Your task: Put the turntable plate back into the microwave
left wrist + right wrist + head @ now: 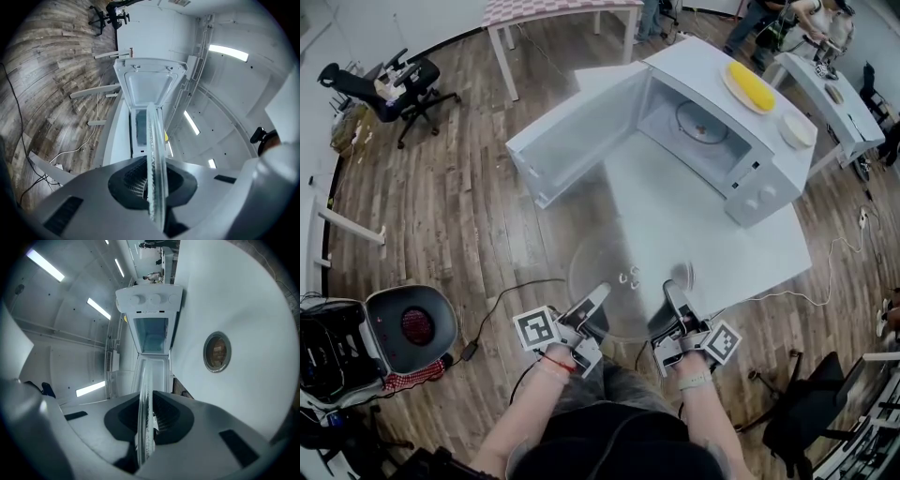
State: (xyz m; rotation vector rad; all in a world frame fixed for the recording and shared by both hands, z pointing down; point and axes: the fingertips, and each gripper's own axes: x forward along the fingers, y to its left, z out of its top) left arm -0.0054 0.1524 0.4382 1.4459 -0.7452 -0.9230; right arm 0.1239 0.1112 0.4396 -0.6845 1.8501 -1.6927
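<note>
Our L gripper (596, 298) is pinched on the near-left rim of the glass turntable plate (153, 150). Its own view shows the rim edge-on, clamped betw. the dark pads. Our R gripper (675, 292) nips the near-right rim of the same plate in the same way, glass sandwiched betw. its pads. So both claws are closed on the glass. We hold the plate roughly level betw. them, over the near edge of the white table (712, 253), well short of the microwave (759, 169).

The microwave sits further back on the table. Its door (581, 141) is swung wide open to our left & the cavity faces us. Inside, the roller ring (703, 122) lies on the cavity floor. On top of the microwave there's a yellow corn cob (751, 86) on a cream plate (733, 86), w/ a smaller dish (796, 130) near it.
</note>
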